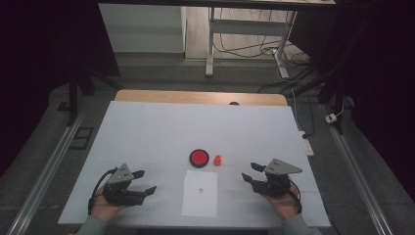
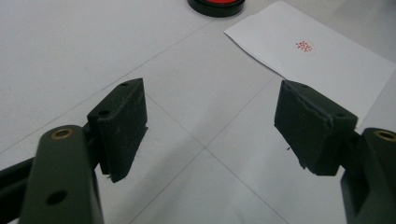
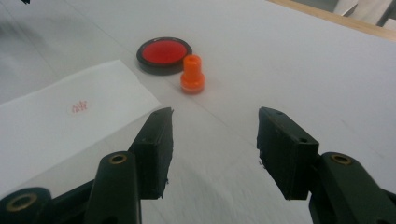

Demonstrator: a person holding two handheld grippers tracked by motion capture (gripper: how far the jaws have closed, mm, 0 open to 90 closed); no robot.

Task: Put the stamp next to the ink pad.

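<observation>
A white sheet covers the table point(image 1: 147, 127), with a strip of wood showing along its far edge and a dim floor with cables and desk legs beyond. Near the middle stands the small orange stamp point(image 3: 192, 74), upright, just to the right of the round red ink pad point(image 3: 164, 54) in the high view and almost touching it in the right gripper view. It looks like light, stiff plastic (a narrow neck above a wider base), so it should tip easily if nudged from one side; the best hold is probably across the neck or upper barrel, pads square to it, with a modest squeeze, since the smooth plastic could slip.

In front of the pad lies a sheet of white paper point(image 1: 200, 193), flat, already bearing a small red imprint point(image 2: 305, 46) near its middle. Thin and loose, it may slide under a sideways push.

The right gripper point(image 3: 215, 140) points toward the stamp from nearby, its jaws spread with nothing between them. The left gripper point(image 2: 210, 126) sits well to the left of the paper, jaws likewise wide apart and empty over bare table.
</observation>
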